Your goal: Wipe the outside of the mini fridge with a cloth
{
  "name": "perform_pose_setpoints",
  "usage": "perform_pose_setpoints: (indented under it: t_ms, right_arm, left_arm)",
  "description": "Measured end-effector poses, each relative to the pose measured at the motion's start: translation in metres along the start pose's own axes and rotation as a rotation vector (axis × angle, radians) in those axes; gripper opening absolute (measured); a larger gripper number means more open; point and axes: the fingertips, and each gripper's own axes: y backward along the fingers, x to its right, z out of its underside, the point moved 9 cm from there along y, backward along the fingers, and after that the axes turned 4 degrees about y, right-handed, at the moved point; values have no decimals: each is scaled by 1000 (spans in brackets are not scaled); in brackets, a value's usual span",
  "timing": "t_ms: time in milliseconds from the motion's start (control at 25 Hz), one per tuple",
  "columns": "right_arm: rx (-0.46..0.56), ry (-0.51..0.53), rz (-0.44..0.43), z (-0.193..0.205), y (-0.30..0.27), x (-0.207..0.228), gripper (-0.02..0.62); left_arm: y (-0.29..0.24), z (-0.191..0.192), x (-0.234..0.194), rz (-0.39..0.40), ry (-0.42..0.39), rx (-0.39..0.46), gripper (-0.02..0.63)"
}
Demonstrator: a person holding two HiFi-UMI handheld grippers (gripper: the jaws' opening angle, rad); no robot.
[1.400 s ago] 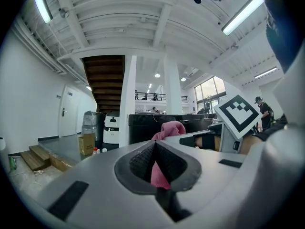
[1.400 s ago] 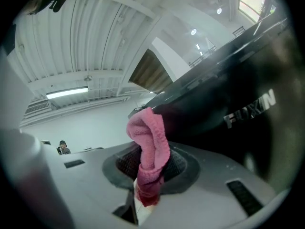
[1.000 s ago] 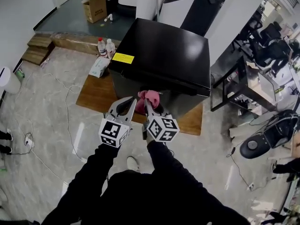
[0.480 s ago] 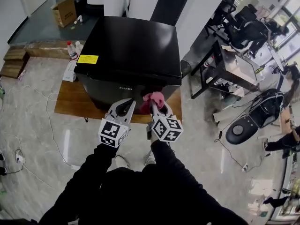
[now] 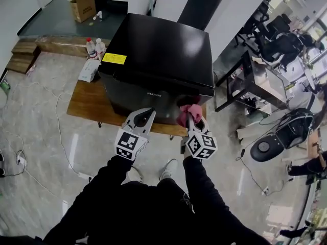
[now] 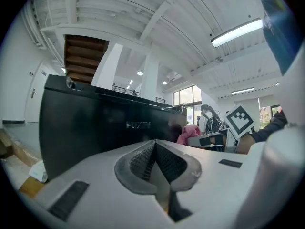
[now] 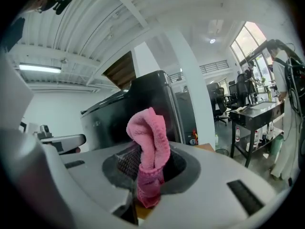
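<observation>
The black mini fridge stands on a low wooden platform, with a yellow sticker on its top. My right gripper is shut on a bunched pink cloth close to the lower right corner of the fridge front; whether the cloth touches the fridge I cannot tell. The same pink cloth stands up between the jaws in the right gripper view, with the fridge behind. My left gripper is shut and holds nothing, just short of the fridge front.
Two bottles and a white packet sit left of the fridge. A cardboard box lies at the back. A black-framed table and office chairs stand to the right. Cables trail over the tiled floor.
My right gripper with the pink cloth has moved rightward along the fridge front toward its right corner. The left gripper keeps its place below the fridge front.
</observation>
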Motion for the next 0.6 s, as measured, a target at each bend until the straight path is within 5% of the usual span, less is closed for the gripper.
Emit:
perform_pose_setpoints:
  t_ms: [320, 600]
  right_arm:
    - [-130, 22, -250, 74, -40, -113, 84]
    - [-260, 25, -434, 139, -104, -195, 84]
  left_arm:
    - [67, 46, -72, -213, 0, 27, 5]
    - [103, 107, -125, -273, 11, -17, 5]
